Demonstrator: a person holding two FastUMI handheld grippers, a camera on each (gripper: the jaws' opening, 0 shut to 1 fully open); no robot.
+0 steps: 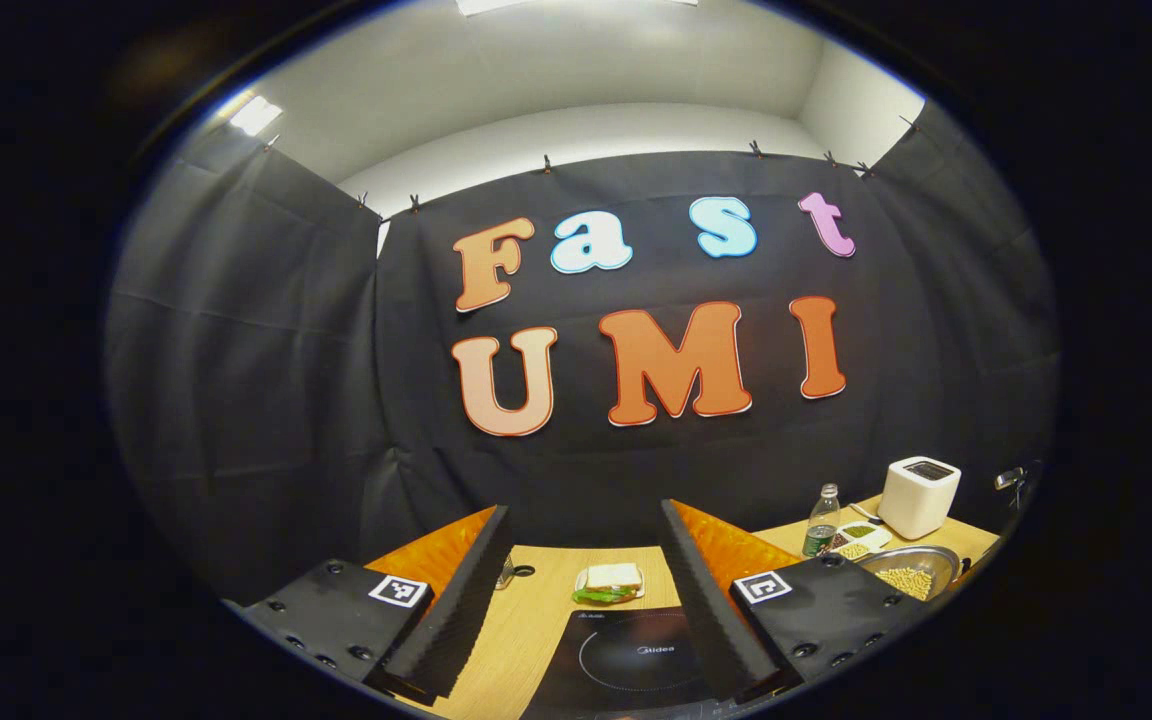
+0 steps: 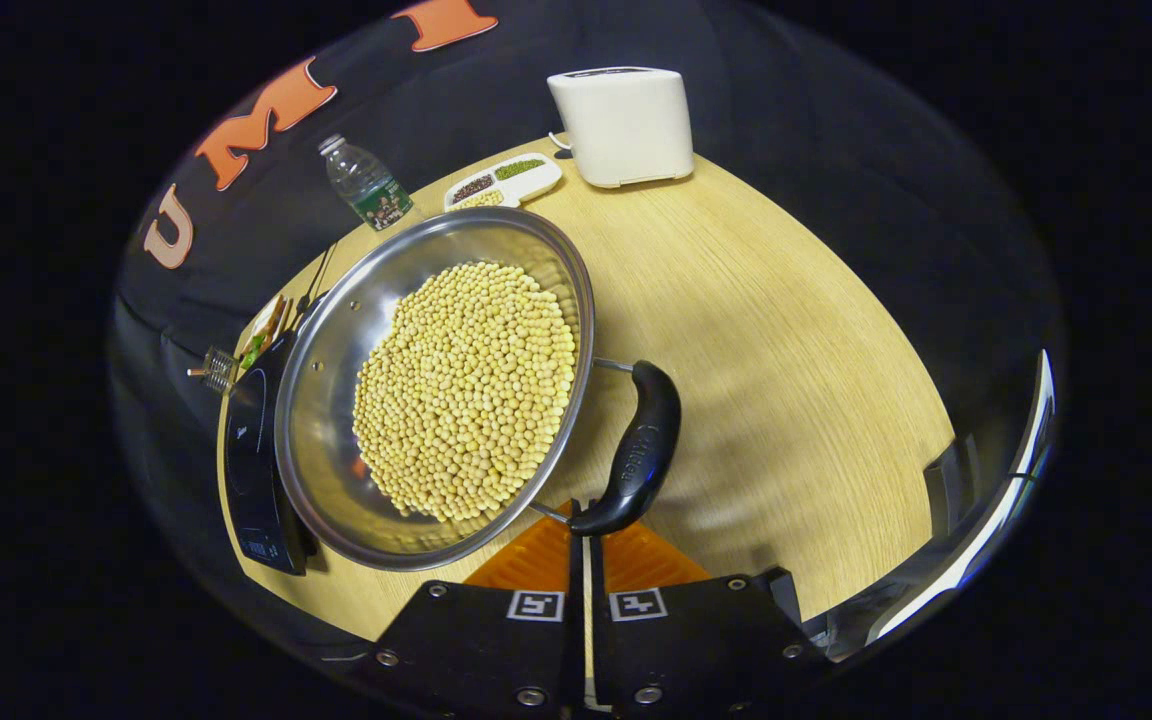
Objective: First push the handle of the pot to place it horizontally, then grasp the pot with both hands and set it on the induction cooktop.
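Steel pot of beans sits beside the cooktop; right tool narrow at its handle, left tool wide.

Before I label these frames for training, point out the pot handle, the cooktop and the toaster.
pot handle (image 2: 639,455), right gripper view, middle of the black grip.
cooktop (image 1: 636,660), left gripper view, glass top inside the ring.
toaster (image 2: 626,125), right gripper view, front face.
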